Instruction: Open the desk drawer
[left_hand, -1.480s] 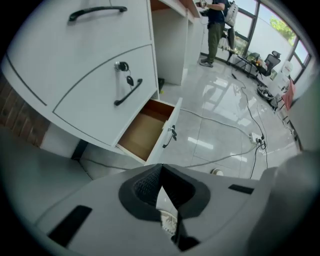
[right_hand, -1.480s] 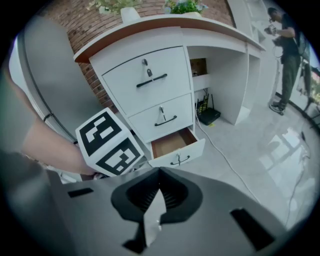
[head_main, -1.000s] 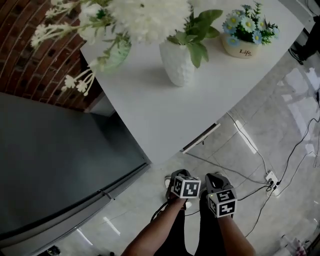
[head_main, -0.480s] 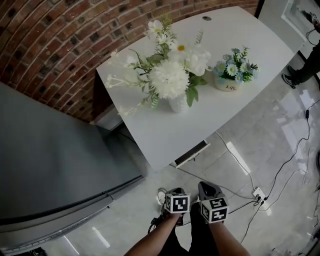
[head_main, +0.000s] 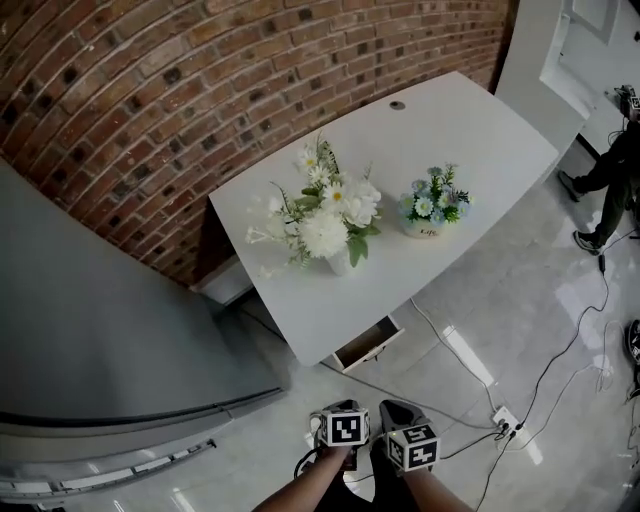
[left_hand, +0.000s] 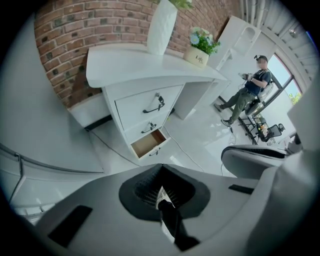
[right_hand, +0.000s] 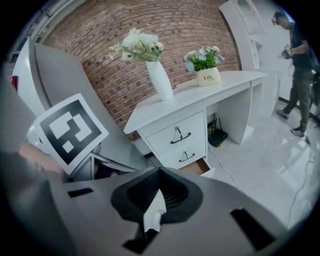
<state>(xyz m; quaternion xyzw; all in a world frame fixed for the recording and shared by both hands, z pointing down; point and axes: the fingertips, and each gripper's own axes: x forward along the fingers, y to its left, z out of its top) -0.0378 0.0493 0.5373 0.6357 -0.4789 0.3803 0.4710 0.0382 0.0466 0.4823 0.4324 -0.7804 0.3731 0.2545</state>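
Observation:
A white desk (head_main: 480, 140) stands against a brick wall, with three drawers stacked at its near end. The bottom drawer (head_main: 368, 343) is pulled out, and its wooden inside shows in the left gripper view (left_hand: 148, 142) and the right gripper view (right_hand: 197, 167). The two drawers above it (left_hand: 145, 106) are closed, each with a dark handle. My left gripper (head_main: 338, 410) and right gripper (head_main: 400, 412) hang side by side near my body, well short of the desk. Both have their jaws together with nothing between them.
A white vase of white flowers (head_main: 325, 225) and a small pot of blue flowers (head_main: 430, 210) sit on the desk. A large grey cabinet (head_main: 100, 340) fills the left. Cables and a power strip (head_main: 505, 420) lie on the floor. A person (head_main: 610, 170) stands at far right.
The view has drawn back from the desk, so the whole top and more floor show. The open bottom drawer's inside is now visible. Both grippers stay together, low in the view.

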